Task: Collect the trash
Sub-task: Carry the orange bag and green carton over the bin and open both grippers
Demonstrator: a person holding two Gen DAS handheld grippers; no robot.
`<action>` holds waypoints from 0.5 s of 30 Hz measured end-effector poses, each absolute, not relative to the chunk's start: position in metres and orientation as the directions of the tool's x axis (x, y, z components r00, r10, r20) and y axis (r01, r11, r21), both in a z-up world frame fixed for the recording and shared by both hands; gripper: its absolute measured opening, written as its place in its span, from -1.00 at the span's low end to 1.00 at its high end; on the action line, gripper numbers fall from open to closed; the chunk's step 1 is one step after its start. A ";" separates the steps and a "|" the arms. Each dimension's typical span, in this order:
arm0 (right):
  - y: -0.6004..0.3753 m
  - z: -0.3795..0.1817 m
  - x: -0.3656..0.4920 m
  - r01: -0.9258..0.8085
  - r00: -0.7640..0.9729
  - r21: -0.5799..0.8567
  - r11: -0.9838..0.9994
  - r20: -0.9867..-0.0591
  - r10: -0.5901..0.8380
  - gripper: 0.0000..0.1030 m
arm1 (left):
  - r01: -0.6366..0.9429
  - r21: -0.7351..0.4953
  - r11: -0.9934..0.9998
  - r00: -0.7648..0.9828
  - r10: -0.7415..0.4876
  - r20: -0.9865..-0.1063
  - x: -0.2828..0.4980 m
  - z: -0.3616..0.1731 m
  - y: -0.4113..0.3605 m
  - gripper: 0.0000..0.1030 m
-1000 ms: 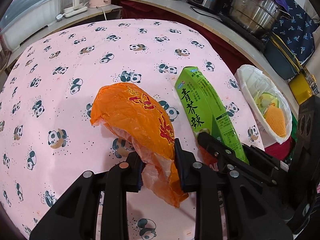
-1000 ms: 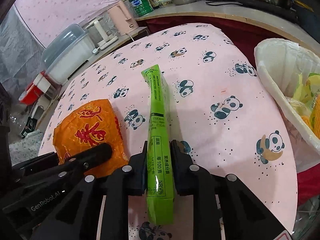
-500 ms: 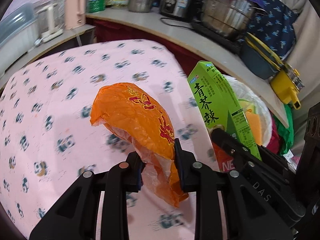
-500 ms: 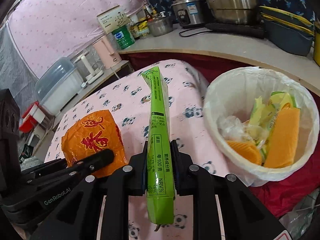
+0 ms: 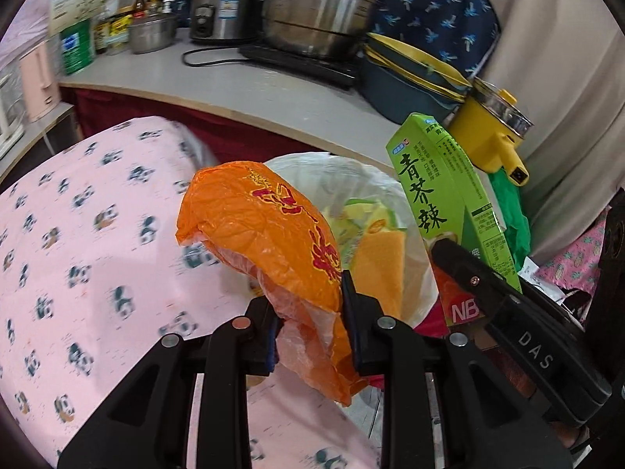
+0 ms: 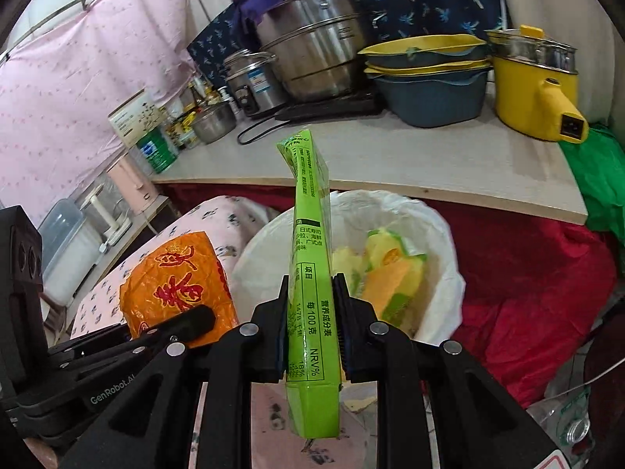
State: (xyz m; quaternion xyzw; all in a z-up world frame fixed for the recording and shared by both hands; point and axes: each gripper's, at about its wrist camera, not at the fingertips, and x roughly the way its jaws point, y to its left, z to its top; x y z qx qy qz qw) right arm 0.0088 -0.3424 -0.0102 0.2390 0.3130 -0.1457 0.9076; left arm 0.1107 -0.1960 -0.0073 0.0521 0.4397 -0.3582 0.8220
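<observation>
My left gripper (image 5: 308, 312) is shut on a crumpled orange plastic bag (image 5: 265, 230) with red characters, held in the air at the table's edge, just in front of the bin. My right gripper (image 6: 310, 312) is shut on a long green box (image 6: 310, 258), which points up and away over the near rim of the white-lined trash bin (image 6: 433, 226). The bin (image 5: 425, 277) holds yellow, green and orange wrappers. Each view shows the other load: the green box (image 5: 437, 191) to the right, the orange bag (image 6: 172, 277) to the left.
The table under a pink panda-print cloth (image 5: 78, 242) lies to the left. Behind the bin runs a grey counter (image 6: 390, 160) with steel pots (image 6: 312, 51), stacked blue and yellow basins (image 6: 429, 82) and a yellow electric pot (image 6: 535, 86). Red cloth (image 6: 527, 285) hangs beside the bin.
Both grippers have swung right and risen off the table, carrying the orange bag and the green box to the bin. Their grips have not changed.
</observation>
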 end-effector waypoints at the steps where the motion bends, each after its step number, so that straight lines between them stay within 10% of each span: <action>1: -0.346 -0.011 0.008 0.420 0.760 0.343 0.840 -0.639 -0.120 -0.63 | 0.642 -0.229 0.732 0.350 -0.545 -0.761 0.111 -0.008 -0.202 -0.51; 15: -0.362 -0.025 0.028 0.435 0.744 0.332 0.837 -0.656 -0.126 -0.60 | 0.614 -0.224 0.757 0.364 -0.523 -0.771 0.139 -0.024 -0.224 0.03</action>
